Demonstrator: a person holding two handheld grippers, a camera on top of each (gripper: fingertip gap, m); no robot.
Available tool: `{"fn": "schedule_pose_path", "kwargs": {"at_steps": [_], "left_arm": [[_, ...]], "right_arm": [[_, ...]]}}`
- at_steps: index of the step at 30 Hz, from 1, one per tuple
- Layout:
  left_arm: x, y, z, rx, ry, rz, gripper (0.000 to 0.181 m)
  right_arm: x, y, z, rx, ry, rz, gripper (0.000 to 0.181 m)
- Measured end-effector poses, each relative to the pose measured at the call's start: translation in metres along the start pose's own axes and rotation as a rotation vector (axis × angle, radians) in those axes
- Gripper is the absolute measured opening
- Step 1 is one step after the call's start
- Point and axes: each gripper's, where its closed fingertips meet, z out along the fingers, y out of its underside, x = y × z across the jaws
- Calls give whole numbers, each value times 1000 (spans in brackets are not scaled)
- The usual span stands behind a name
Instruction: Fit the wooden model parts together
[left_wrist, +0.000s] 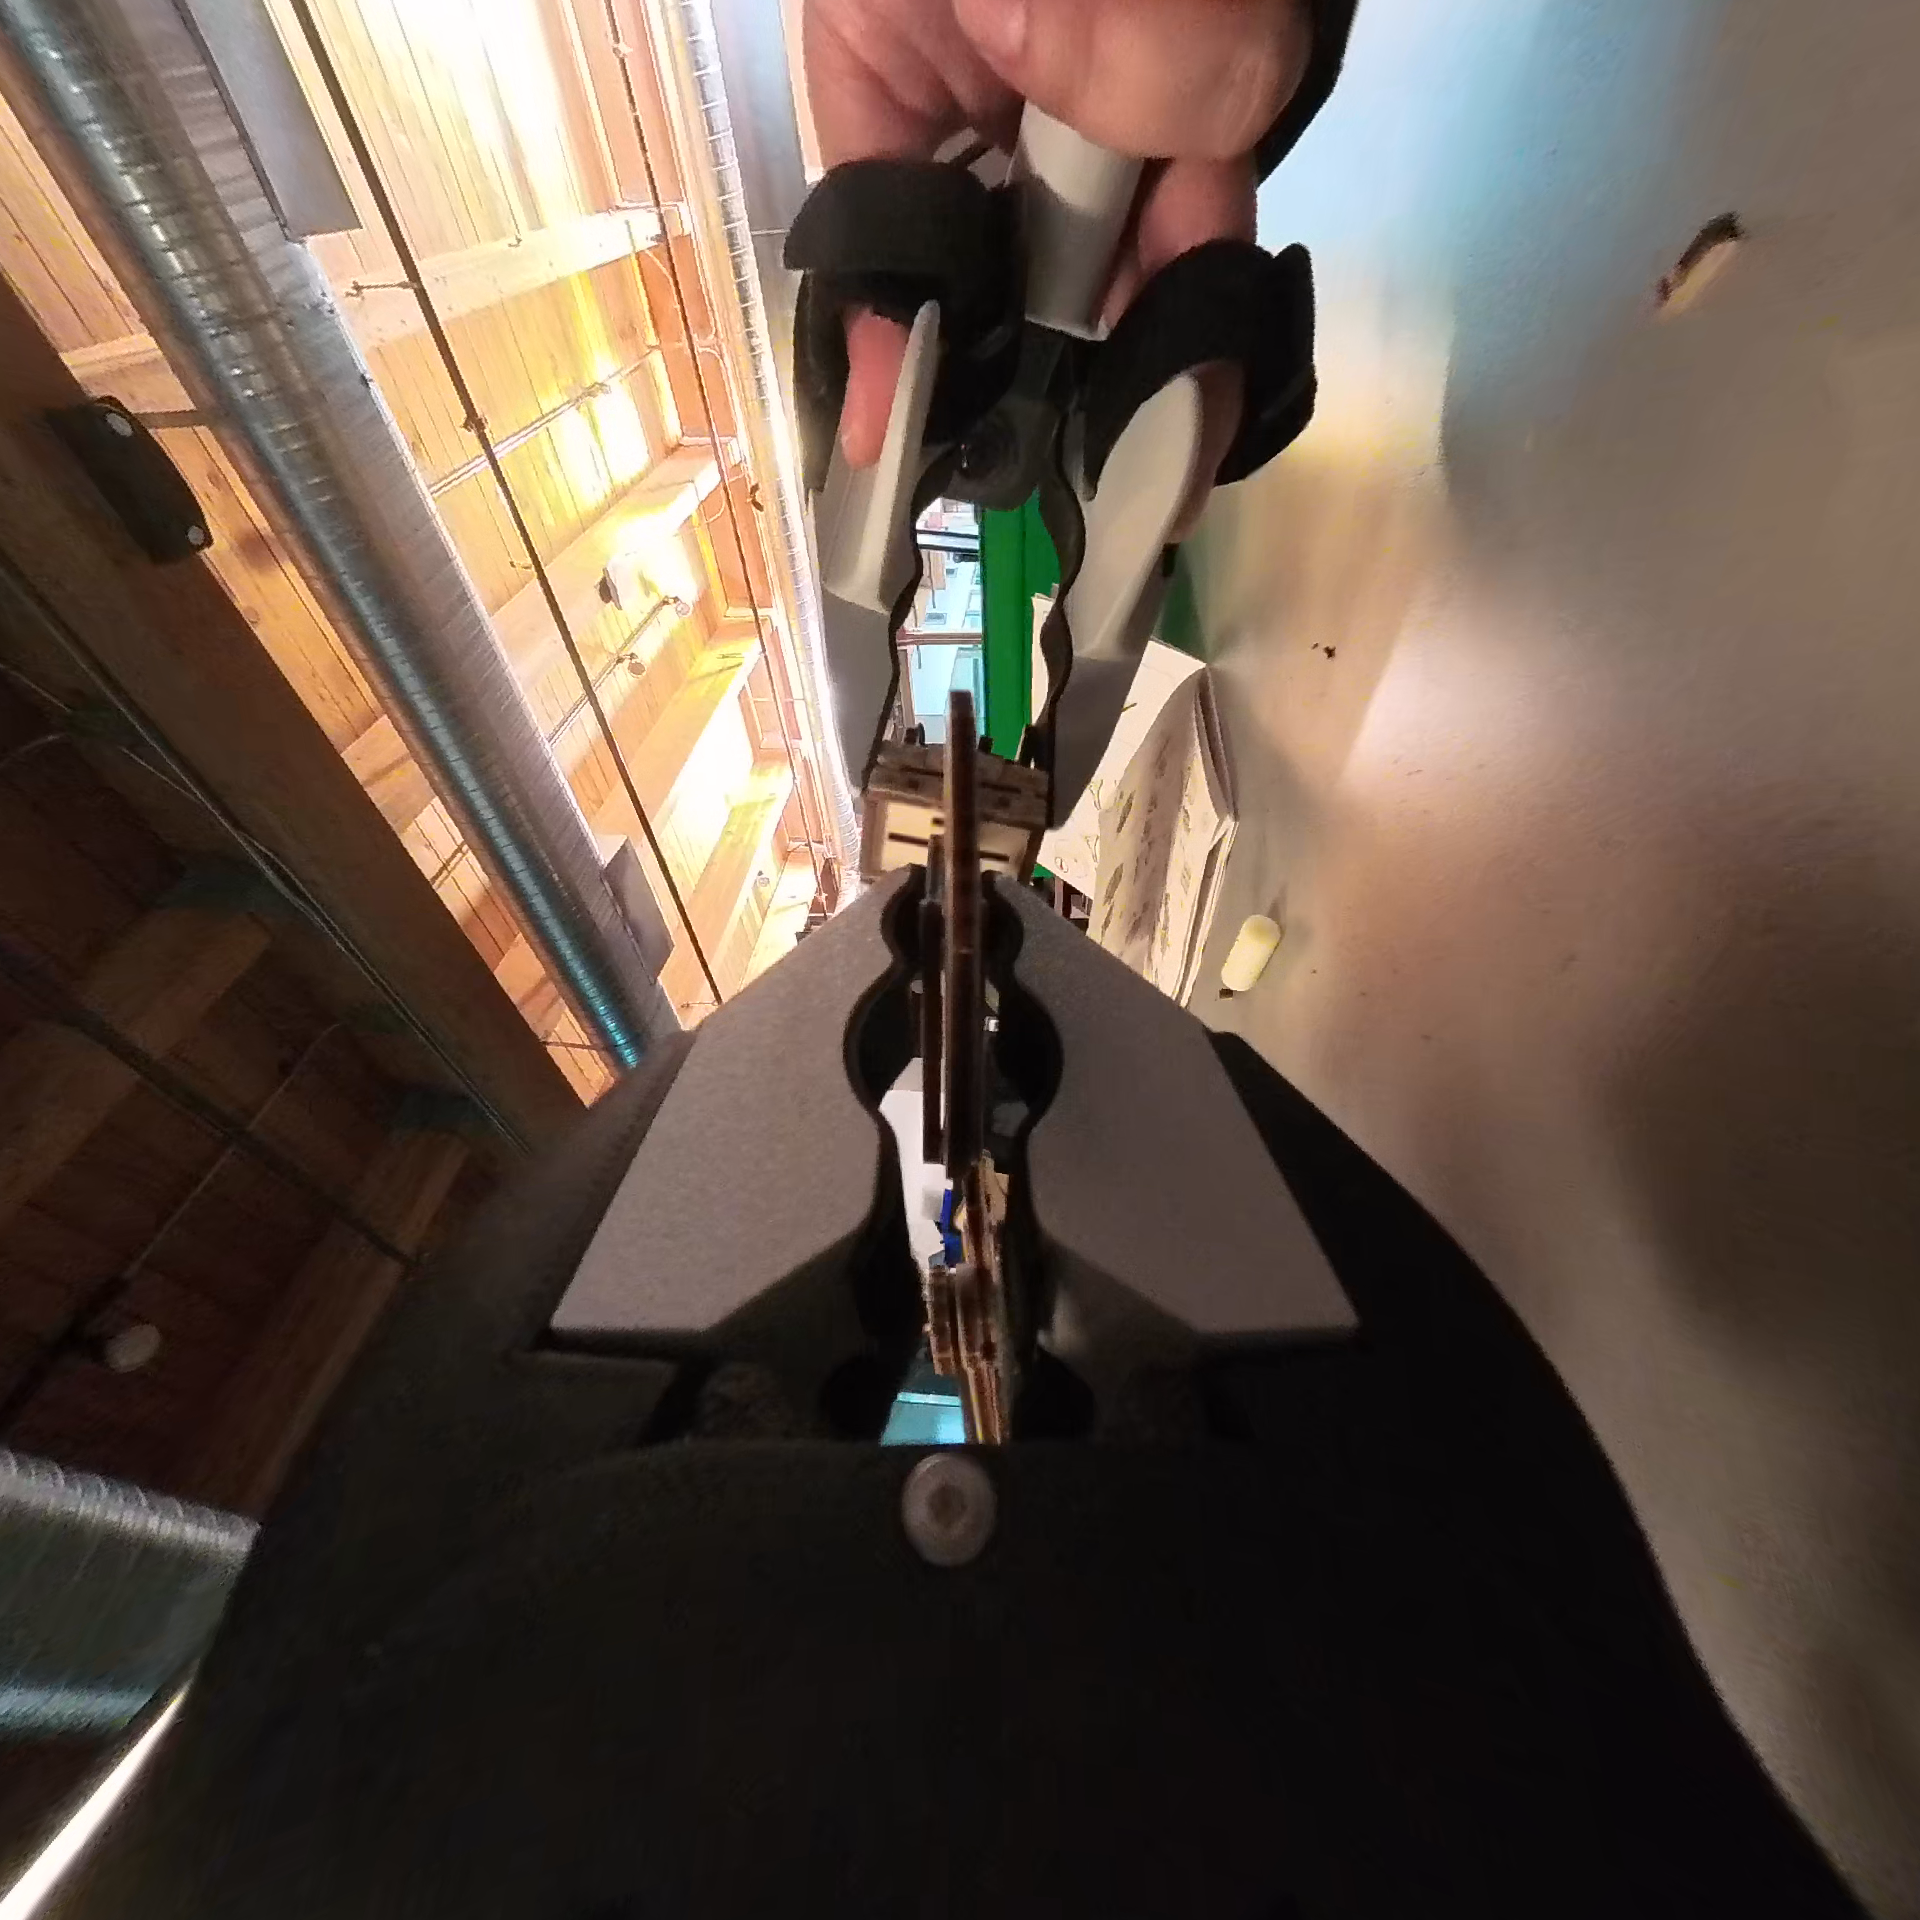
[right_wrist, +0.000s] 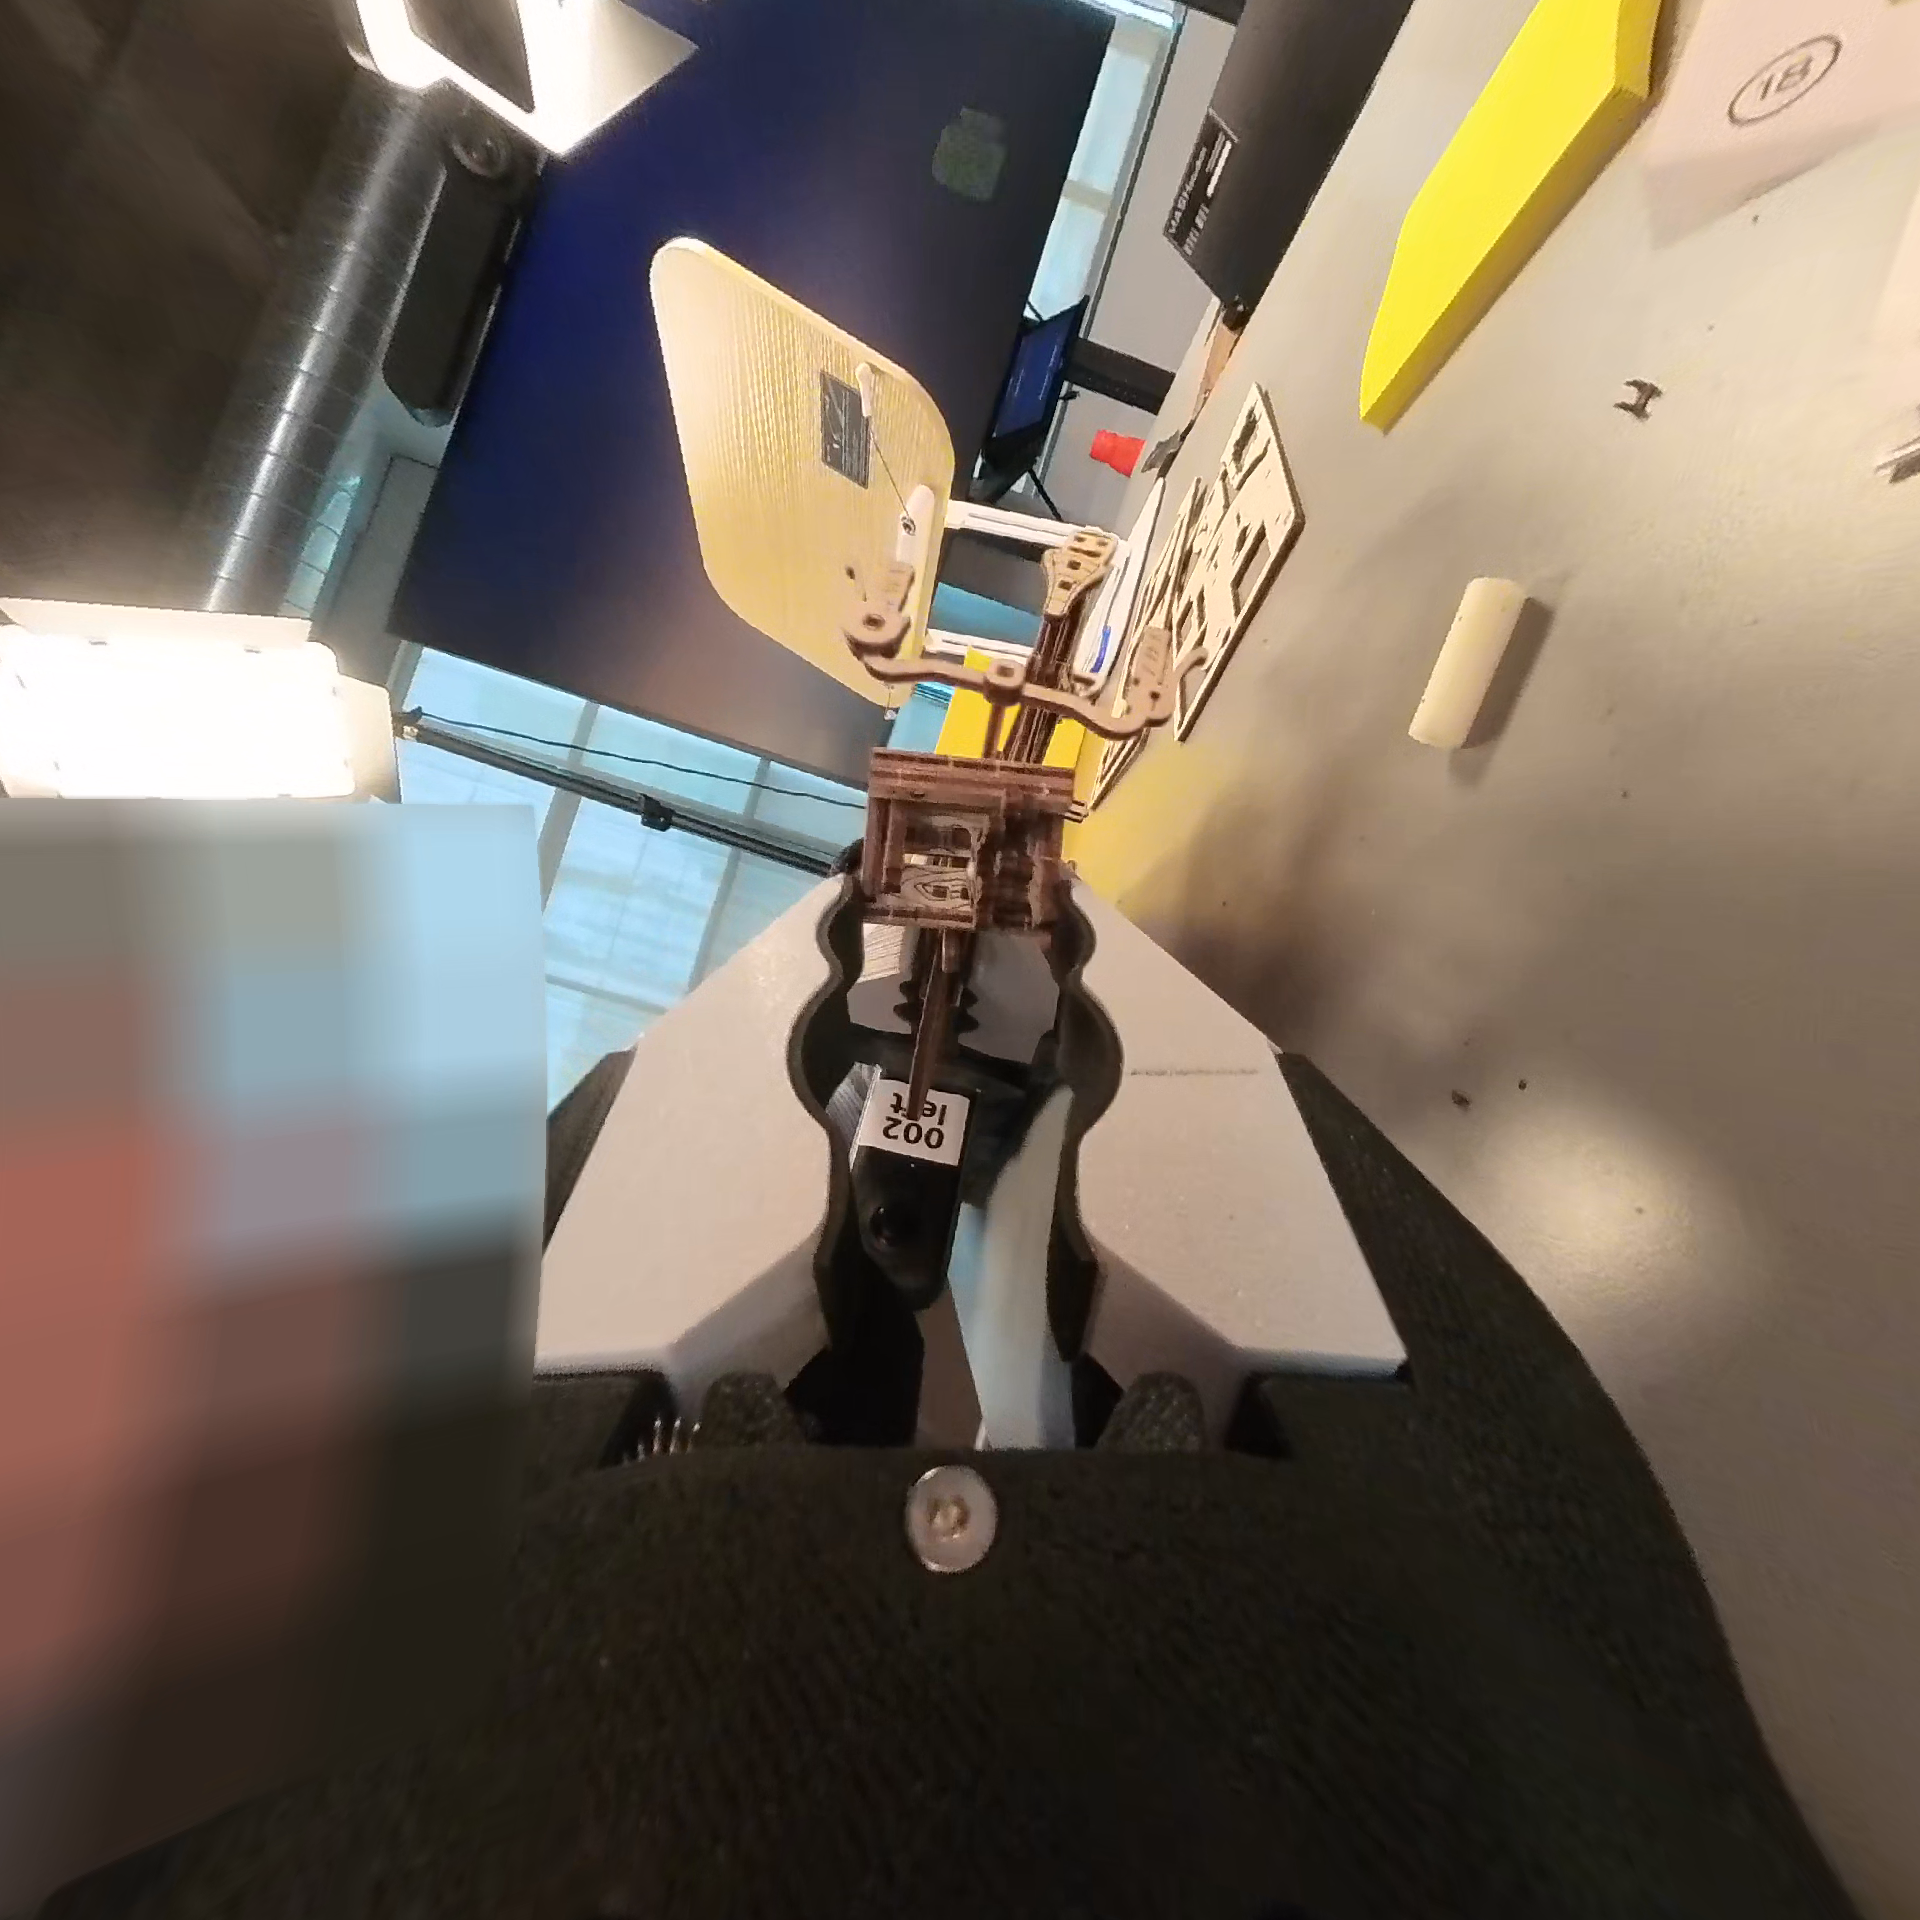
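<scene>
Claws met nose to nose above the table (right_wrist: 1558, 935). The left claw (left_wrist: 961, 914) was clamped narrow on a flat wooden part (left_wrist: 961, 883), held edge-on. The right claw (right_wrist: 961, 925) gripped the boxy wooden model (right_wrist: 966, 852), whose curved arms stuck out beyond it. The part's edge stood at the model's middle, seemingly entering a slot, though how deep was hidden. Risks, as I judged: a slight tilt could jam the thin part and snap it or a tab. Hard pushing could slide the model within its grip. Leftover sheets (right_wrist: 1236, 540) lay on the table, well apart.
</scene>
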Motion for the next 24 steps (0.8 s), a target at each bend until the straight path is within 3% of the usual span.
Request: {"fn": "schedule_pose_path", "kwargs": {"at_steps": [10, 15, 24], "left_arm": [[1, -1, 1, 1, 3, 16, 7], [3, -3, 1, 6, 7, 34, 7], [7, -5, 2, 11, 16, 64, 7]], "right_arm": [[8, -4, -13, -28, 132, -106, 34], [30, -4, -19, -94, 333, -245, 34], [56, -7, -36, -366, 812, -752, 35]]}}
